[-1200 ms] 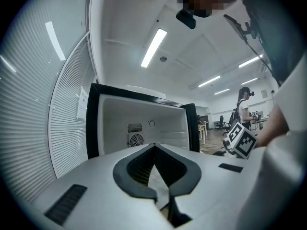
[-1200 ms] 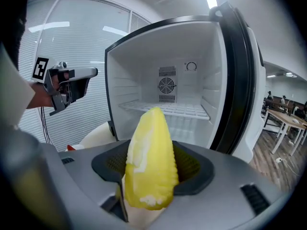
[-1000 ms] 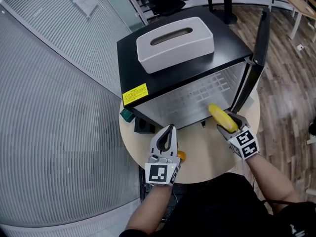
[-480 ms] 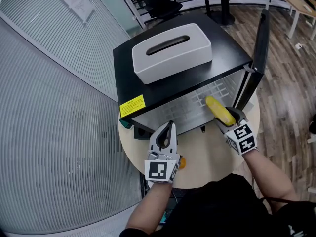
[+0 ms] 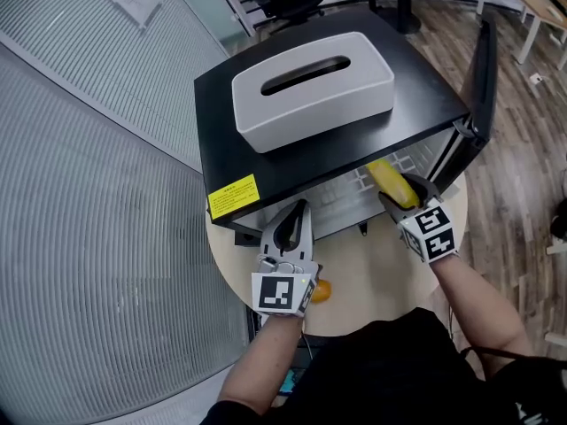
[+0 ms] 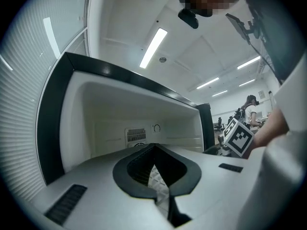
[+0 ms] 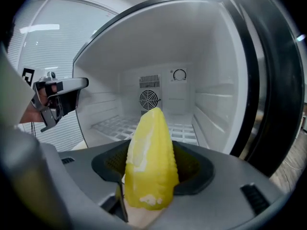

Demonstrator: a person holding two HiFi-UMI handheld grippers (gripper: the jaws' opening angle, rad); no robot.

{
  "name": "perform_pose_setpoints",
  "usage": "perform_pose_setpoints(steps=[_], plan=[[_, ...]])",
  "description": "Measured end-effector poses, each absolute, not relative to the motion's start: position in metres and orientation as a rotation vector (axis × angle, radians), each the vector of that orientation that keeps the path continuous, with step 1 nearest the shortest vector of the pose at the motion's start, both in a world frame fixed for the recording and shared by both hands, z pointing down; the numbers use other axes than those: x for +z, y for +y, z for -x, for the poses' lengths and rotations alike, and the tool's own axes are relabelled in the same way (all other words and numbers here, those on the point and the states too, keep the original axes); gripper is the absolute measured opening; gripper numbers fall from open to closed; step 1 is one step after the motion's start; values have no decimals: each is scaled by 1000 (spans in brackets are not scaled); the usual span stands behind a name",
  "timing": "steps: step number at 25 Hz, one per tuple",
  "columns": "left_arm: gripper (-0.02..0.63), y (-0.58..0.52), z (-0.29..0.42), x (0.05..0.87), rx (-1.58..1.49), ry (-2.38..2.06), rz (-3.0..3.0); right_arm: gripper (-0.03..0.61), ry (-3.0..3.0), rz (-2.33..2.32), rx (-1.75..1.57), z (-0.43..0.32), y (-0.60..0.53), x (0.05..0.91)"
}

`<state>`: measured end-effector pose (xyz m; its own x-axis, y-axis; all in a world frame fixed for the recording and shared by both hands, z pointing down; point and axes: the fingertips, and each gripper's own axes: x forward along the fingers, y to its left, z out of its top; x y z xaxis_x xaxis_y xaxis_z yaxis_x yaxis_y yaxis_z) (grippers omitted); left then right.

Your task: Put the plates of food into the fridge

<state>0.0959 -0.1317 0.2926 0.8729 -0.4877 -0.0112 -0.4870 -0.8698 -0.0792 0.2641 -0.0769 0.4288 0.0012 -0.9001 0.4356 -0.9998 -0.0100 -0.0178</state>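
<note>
A small black fridge [image 5: 292, 140] stands on a round beige table [image 5: 372, 273] with its door [image 5: 483, 69] swung open to the right. Its white inside [image 7: 163, 95] holds a bare wire shelf [image 7: 120, 126]. My right gripper [image 5: 396, 193] is shut on a yellow corn cob [image 5: 388, 181], which points into the fridge mouth and fills the middle of the right gripper view as the corn cob [image 7: 149, 162]. My left gripper [image 5: 297, 217] hovers before the left side of the opening, shut and empty. No plate shows in any view.
A white tissue box [image 5: 310, 87] lies on the fridge top. A small orange thing [image 5: 322, 290] sits on the table under my left gripper. A ribbed glass wall runs along the left. Wooden floor and other tables lie beyond on the right.
My right gripper has carried the corn cob a little closer to the fridge opening. The left gripper has stayed shut and hardly moved.
</note>
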Motion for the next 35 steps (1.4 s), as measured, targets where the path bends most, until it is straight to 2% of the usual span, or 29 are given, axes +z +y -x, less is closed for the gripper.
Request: perform_pose_setpoints(steps=[35], plan=[[5, -186, -144, 309, 2, 756, 3047, 265, -1911, -2041, 505, -301, -158, 428]])
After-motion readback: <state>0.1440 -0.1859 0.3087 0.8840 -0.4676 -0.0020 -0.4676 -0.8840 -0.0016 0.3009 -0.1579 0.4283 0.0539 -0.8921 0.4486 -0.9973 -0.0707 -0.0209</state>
